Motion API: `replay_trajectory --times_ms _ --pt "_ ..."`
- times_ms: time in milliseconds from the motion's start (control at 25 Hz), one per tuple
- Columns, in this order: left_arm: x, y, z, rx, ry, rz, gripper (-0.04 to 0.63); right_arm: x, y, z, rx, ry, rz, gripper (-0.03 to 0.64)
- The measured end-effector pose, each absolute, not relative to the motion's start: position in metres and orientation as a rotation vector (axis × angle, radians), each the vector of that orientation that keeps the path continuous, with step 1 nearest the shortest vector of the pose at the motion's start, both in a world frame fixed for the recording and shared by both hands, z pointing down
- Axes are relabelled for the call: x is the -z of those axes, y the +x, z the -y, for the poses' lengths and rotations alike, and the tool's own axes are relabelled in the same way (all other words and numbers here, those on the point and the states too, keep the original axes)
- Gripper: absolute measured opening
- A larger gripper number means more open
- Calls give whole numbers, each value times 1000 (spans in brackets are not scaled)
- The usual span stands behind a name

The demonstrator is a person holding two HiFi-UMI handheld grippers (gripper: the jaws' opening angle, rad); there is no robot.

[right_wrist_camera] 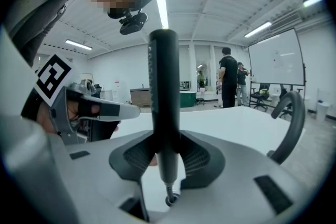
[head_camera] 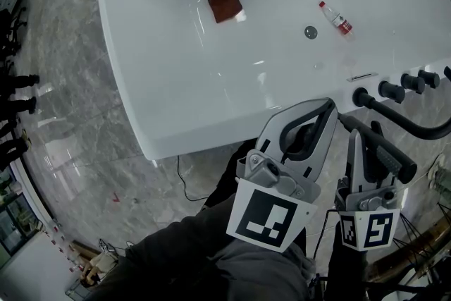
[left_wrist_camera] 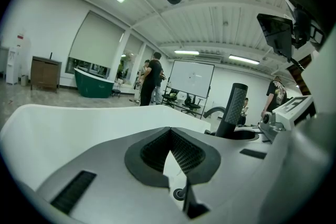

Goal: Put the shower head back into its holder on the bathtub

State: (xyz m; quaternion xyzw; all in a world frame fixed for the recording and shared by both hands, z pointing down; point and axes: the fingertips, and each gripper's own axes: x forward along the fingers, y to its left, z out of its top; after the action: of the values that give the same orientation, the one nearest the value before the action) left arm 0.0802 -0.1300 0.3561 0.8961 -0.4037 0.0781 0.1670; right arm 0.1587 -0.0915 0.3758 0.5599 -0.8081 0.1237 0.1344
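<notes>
A white bathtub (head_camera: 176,81) fills the upper part of the head view. On its near right rim stands a row of black knobs (head_camera: 392,90) with a curved black pipe (head_camera: 423,129) beside them. My right gripper (head_camera: 356,141) is shut on the black shower head handle (head_camera: 384,150), just in front of that rim. In the right gripper view the handle (right_wrist_camera: 163,92) stands upright between the pads of the right gripper (right_wrist_camera: 164,139). My left gripper (head_camera: 325,109) hangs beside it, shut and empty. In the left gripper view the left gripper (left_wrist_camera: 169,132) has its tips together, with the handle (left_wrist_camera: 232,110) off to its right.
Inside the tub lie a red cloth (head_camera: 225,6), a small bottle with a red cap (head_camera: 337,18) and the drain (head_camera: 311,32). A thin cable (head_camera: 182,183) runs over the marble floor below the tub. People (left_wrist_camera: 153,78) and a green tub (left_wrist_camera: 94,83) stand far off.
</notes>
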Motion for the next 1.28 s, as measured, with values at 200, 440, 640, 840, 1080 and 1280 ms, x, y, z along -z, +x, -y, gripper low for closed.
replay_trajectory --times_ms 200,440,640,840,1080,1280 --pt "-362 79 129 -233 2547 1145 3 -386 159 91 -355 1626 2331 141" --pt "-367 78 130 -242 2539 1142 3 -396 161 91 -360 1624 2318 141" --pt "-370 79 128 -243 2535 1131 3 -405 160 91 -364 1618 2310 141" --pt "-375 78 127 -248 2530 1123 3 -413 160 91 -368 1612 2301 141" --pt "-383 77 129 -256 2518 1121 3 -428 160 90 -381 1598 2287 141" --pt "-392 75 129 -272 2507 1117 3 -439 159 92 -388 1592 2276 141"
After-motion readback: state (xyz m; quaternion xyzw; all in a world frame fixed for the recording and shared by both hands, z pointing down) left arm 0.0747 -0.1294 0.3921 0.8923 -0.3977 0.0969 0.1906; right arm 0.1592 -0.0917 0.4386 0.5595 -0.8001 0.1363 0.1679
